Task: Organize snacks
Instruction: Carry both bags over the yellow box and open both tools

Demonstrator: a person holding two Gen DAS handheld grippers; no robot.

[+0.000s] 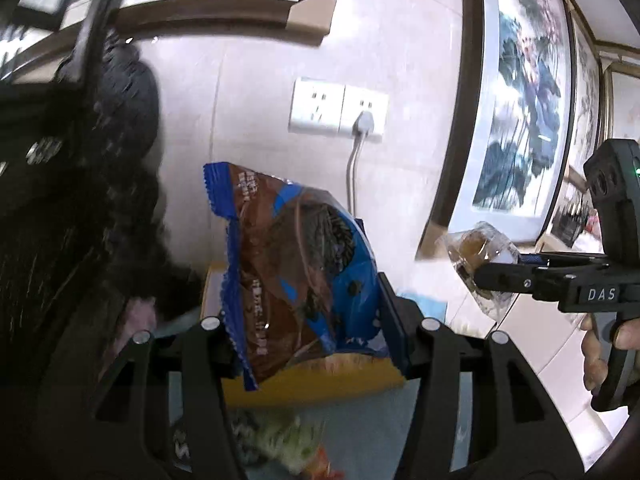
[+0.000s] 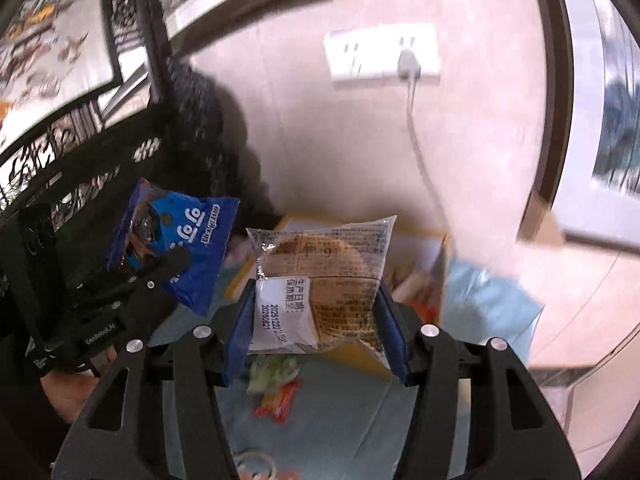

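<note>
My left gripper (image 1: 312, 316) is shut on a blue and brown cookie packet (image 1: 296, 264) and holds it in the air above a yellow box (image 1: 320, 384). The packet also shows in the right wrist view (image 2: 180, 240), at the left. My right gripper (image 2: 316, 320) is shut on a clear-wrapped pastry (image 2: 324, 280) with a white date label, held above the same yellow box (image 2: 436, 248). In the left wrist view the right gripper (image 1: 492, 276) holds the pastry (image 1: 476, 252) at the right.
Green and red snack packs (image 2: 276, 384) lie on a light blue cloth (image 2: 360, 420) below the grippers. A dark openwork basket (image 2: 80, 200) stands at the left. A wall socket with a plugged white cable (image 2: 408, 64) is behind. Framed pictures (image 1: 520, 112) lean against the wall.
</note>
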